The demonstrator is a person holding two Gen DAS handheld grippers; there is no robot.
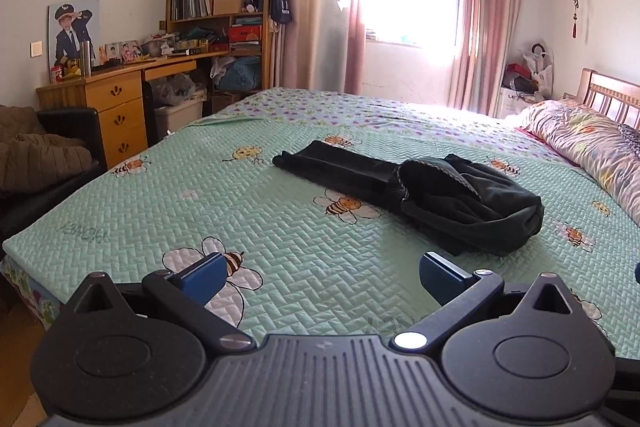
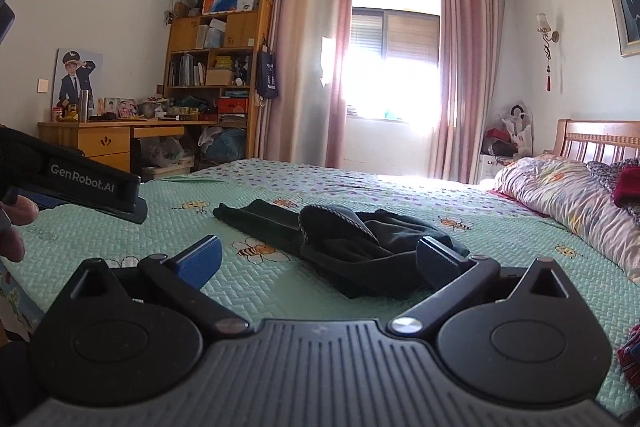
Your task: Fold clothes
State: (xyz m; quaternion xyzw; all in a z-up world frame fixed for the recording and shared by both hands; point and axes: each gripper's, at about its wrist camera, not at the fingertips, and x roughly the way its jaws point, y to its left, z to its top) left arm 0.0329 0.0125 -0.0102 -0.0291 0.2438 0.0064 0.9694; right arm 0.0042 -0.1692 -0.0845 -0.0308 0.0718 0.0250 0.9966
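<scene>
Approach was the step in hand: left gripper (image 1: 320, 277) and right gripper (image 2: 318, 261) hovered spread and empty short of the rumpled black cloth garment (image 1: 424, 193) on the green quilted bee-print bedspread (image 1: 200, 211), which would next need spreading flat.

Garment (image 1: 420, 195) on bed (image 1: 200, 203), pillow (image 1: 588, 143) right, desk (image 1: 116, 95) behind left
</scene>
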